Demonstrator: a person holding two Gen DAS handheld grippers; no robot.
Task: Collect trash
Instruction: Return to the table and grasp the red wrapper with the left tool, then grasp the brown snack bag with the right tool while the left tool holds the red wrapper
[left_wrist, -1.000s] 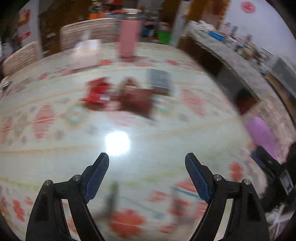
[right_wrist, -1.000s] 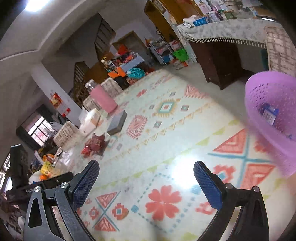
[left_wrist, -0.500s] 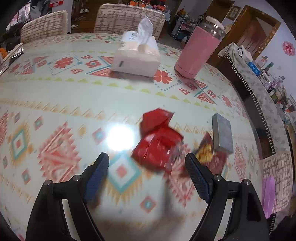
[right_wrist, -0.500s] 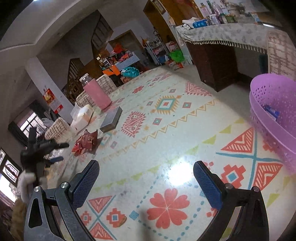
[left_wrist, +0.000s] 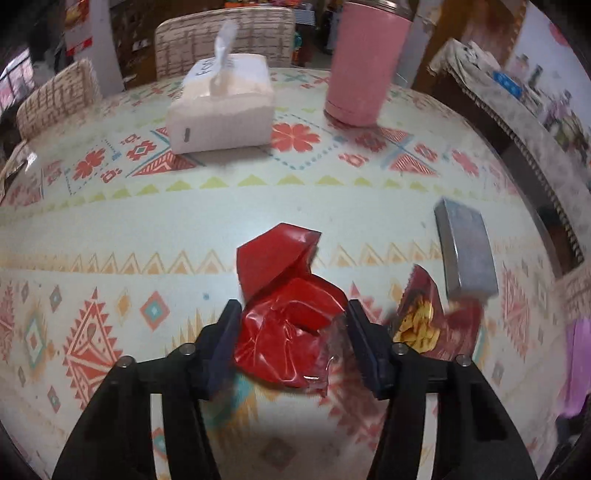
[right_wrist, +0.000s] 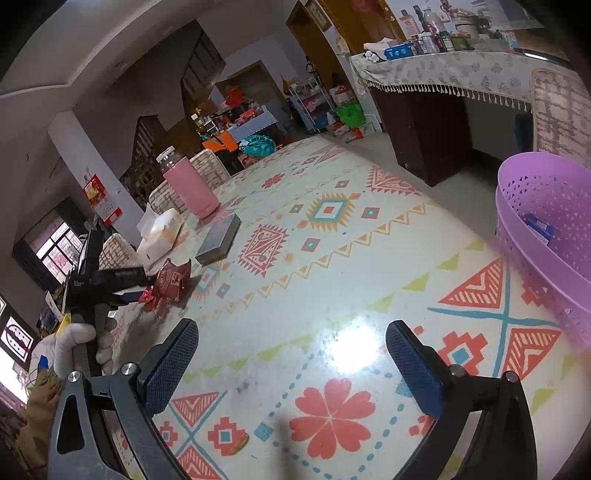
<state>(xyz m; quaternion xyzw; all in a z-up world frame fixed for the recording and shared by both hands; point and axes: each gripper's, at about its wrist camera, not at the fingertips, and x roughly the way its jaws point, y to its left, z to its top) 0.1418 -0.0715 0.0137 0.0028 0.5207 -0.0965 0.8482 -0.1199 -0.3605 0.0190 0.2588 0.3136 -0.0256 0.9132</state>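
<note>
Left gripper (left_wrist: 291, 332) closing on red wrapper (left_wrist: 288, 314), which sits between the pads, both touching its sides; dark snack bag (left_wrist: 432, 321) just right of it. Right gripper (right_wrist: 291, 365) wide apart, nothing between; purple basket (right_wrist: 546, 236) far right, above its right finger.

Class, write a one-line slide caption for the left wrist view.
Left gripper closing around a crumpled red wrapper on the patterned table, beside a dark red snack wrapper.
</note>
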